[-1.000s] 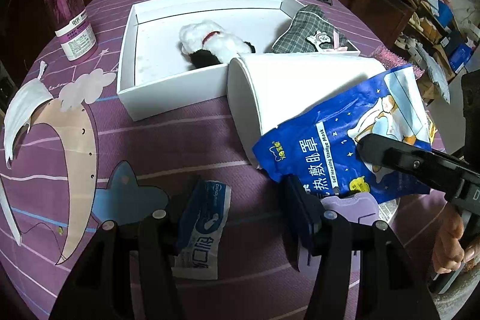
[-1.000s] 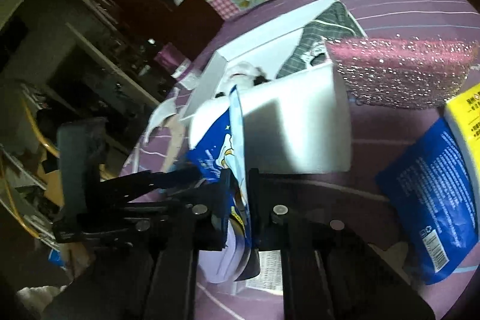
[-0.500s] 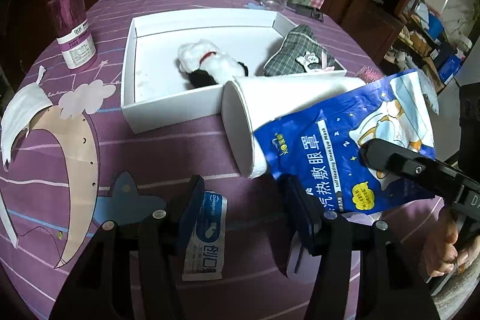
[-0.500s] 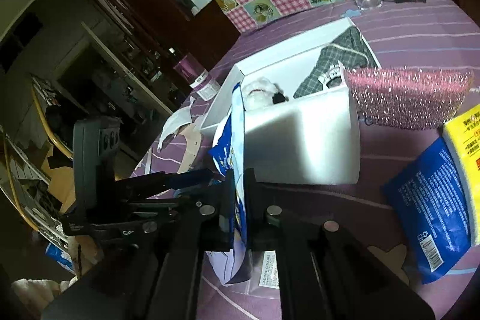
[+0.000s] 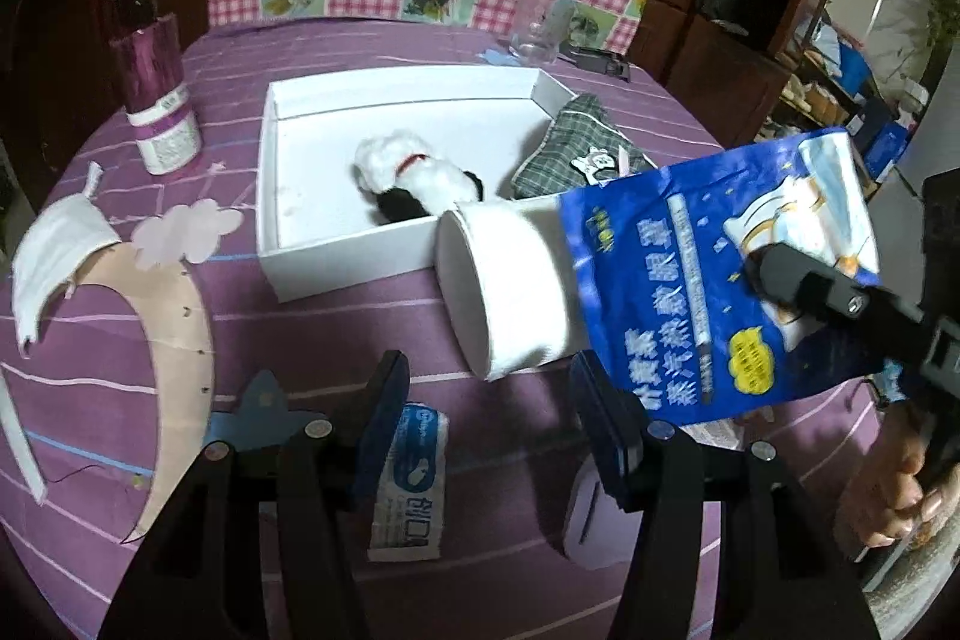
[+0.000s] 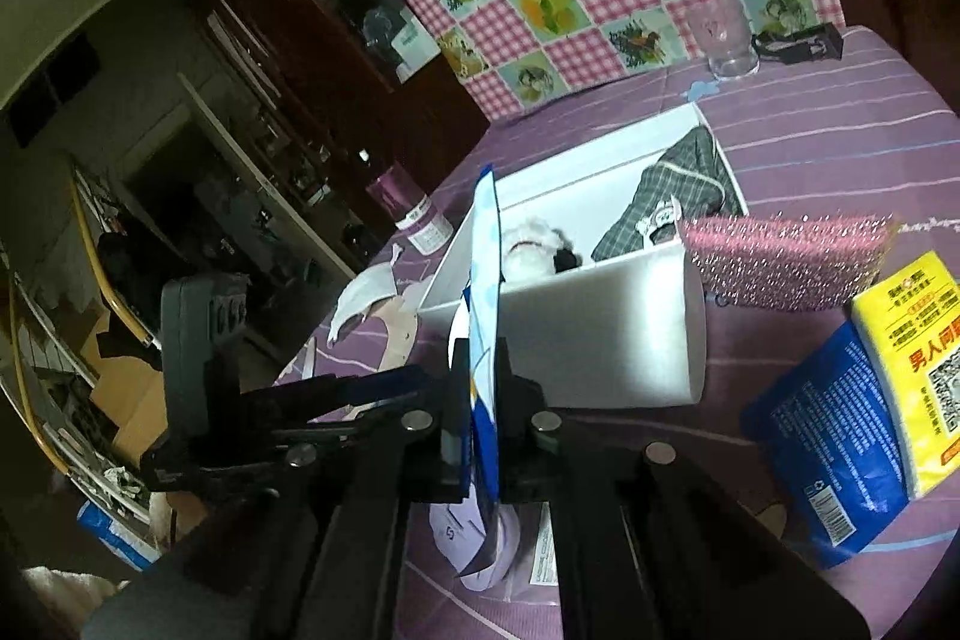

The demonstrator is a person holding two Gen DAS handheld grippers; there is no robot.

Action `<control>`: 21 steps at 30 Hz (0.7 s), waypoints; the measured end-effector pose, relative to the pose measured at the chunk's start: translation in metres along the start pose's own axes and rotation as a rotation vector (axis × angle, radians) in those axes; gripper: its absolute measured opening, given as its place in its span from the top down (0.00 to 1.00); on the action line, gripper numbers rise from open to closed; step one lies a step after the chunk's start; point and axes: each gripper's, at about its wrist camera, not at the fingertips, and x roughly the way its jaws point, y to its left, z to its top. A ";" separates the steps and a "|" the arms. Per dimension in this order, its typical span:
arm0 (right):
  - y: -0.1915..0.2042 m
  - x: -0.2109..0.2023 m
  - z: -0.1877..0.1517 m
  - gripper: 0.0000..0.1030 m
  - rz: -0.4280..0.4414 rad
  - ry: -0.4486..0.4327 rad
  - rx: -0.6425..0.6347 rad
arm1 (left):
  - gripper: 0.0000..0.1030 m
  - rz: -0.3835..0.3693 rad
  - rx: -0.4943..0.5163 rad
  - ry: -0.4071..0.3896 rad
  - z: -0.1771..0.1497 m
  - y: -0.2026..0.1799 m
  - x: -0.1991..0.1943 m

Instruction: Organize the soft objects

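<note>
1. Left wrist view: the left gripper [image 5: 489, 400] stands spread with nothing between its fingers, above the purple bench [image 5: 336, 328]. A small white sachet [image 5: 411, 484] lies just below its left finger. Ahead lies a white cup [image 5: 510, 280] on its side, against the white tray [image 5: 300, 256] – inside the tray, a fluffy white toy [image 5: 414, 172] and a plaid pouch [image 5: 576, 148].
2. To the right, the right gripper [image 5: 774, 268] pinches a blue eye-mask packet [image 5: 690, 280], lifted clear of the bench, glossy and slightly creased.
3. Right wrist view: its fingers are pressed together on the packet's edge – the cup directly beyond; a pink glittery sponge [image 6: 786, 262], a yellow pack [image 6: 912, 370] and a second blue packet [image 6: 840, 460] lie to the right.
</note>
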 end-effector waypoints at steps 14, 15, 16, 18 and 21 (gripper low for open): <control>0.005 -0.026 0.006 0.95 -0.115 -0.149 -0.032 | 0.38 0.047 -0.070 -0.023 -0.019 0.024 -0.022; 0.006 -0.027 0.005 0.95 -0.111 -0.151 -0.031 | 0.38 0.049 -0.072 -0.026 -0.020 0.026 -0.024; 0.006 -0.028 0.005 0.95 -0.107 -0.152 -0.032 | 0.38 0.051 -0.073 -0.027 -0.022 0.027 -0.025; 0.006 -0.027 0.006 0.95 -0.099 -0.151 -0.030 | 0.38 0.059 -0.072 -0.024 -0.026 0.029 -0.028; 0.006 -0.025 0.005 0.95 -0.094 -0.142 -0.028 | 0.38 0.093 -0.064 0.009 -0.034 0.033 -0.026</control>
